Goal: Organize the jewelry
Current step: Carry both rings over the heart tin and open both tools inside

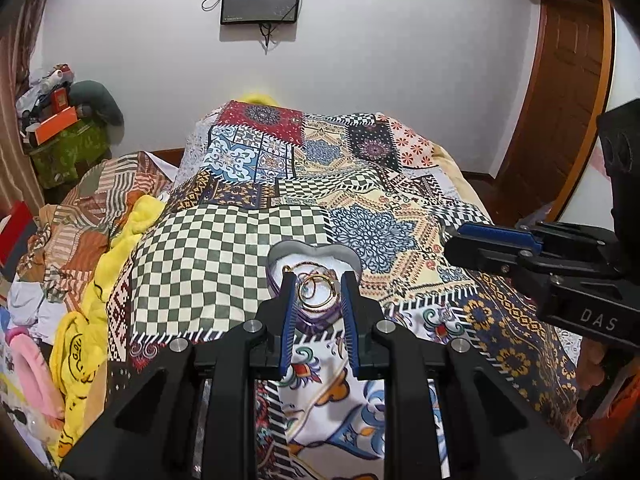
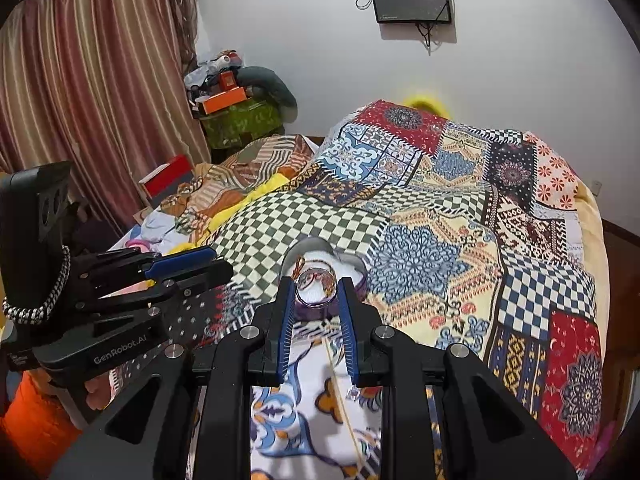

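In the left wrist view my left gripper is shut on a thin gold hoop, held upright between its blue pads. Just beyond it a heart-shaped tin with a white lining lies on the bedspread, with more jewelry inside. In the right wrist view my right gripper is shut on a clear, purple-tinted ring in front of the same heart-shaped tin. A pale thread hangs below the right gripper's fingers. Each gripper shows side-on in the other's view: right gripper, left gripper.
A patchwork bedspread covers the bed. Yellow cloth and rumpled clothes lie at its left side. Boxes are stacked in the far corner beside a striped curtain. A wooden door stands at the right, and a monitor hangs on the wall.
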A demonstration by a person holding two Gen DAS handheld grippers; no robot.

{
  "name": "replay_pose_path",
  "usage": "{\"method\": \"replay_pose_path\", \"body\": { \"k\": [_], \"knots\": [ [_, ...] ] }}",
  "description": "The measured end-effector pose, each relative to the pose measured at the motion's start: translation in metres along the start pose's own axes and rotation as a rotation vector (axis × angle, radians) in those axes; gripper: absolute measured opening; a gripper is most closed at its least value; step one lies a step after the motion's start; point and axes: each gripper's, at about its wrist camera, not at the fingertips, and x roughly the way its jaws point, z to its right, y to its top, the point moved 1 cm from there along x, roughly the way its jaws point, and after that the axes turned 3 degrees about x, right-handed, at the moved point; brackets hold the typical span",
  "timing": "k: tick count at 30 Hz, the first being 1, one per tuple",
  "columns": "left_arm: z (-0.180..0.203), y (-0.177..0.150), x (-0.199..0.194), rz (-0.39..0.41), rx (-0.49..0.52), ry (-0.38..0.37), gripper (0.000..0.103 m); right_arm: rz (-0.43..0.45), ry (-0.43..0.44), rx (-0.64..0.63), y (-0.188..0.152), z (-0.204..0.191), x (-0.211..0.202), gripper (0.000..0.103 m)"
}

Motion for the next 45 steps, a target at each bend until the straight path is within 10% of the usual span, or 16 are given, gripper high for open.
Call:
{"method": "replay_pose_path", "body": {
  "k": [24,45],
  "knots": [
    [-0.026,0.002,0.098,-0.154,-0.045,-0.034,0.020,-0.170,0.012,0.051,0.021,0.025,0.095,0.020],
    [-0.017,-0.003,0.108,-0.181,-0.028,-0.045,0.020,-0.276,0.049,0.084,0.011,0.034,0.120,0.020]
  ]
}}
